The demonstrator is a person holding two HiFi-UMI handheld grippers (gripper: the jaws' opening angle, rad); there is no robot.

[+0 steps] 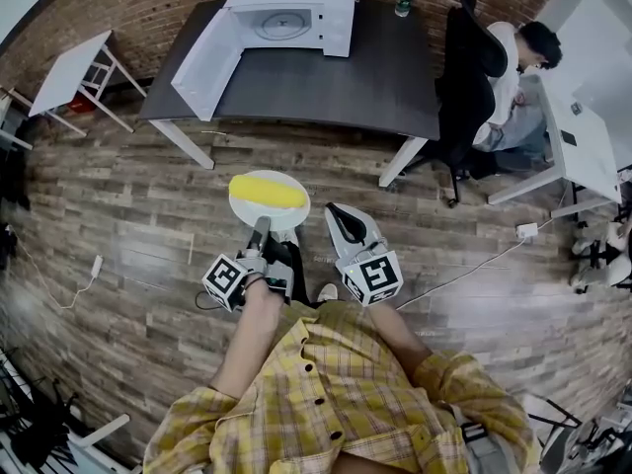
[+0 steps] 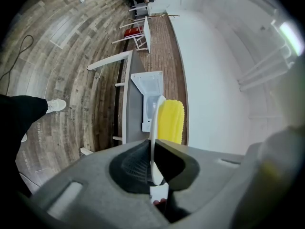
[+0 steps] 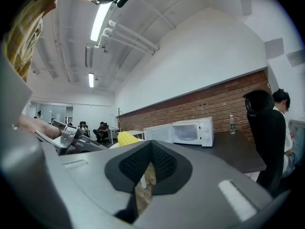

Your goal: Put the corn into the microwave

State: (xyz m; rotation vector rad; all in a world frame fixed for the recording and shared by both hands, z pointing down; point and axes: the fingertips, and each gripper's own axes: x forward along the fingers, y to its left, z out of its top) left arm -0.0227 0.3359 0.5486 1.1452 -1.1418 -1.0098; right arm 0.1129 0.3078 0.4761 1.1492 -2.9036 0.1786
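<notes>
Head view showed the left gripper (image 1: 262, 229) clamped on the plate (image 1: 245, 203) rim, the corn (image 1: 268, 192) lying crosswise on it. The microwave (image 1: 296, 13) stood well ahead, its door (image 1: 207, 62) open. The right gripper (image 1: 338, 215) was closed and empty.

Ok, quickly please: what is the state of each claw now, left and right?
Left claw: closed on the rim of the white plate, which carries the corn.
Right claw: closed, holding nothing.

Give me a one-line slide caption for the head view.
The left gripper clamps a white plate carrying corn, facing the open microwave on a dark table.
</notes>
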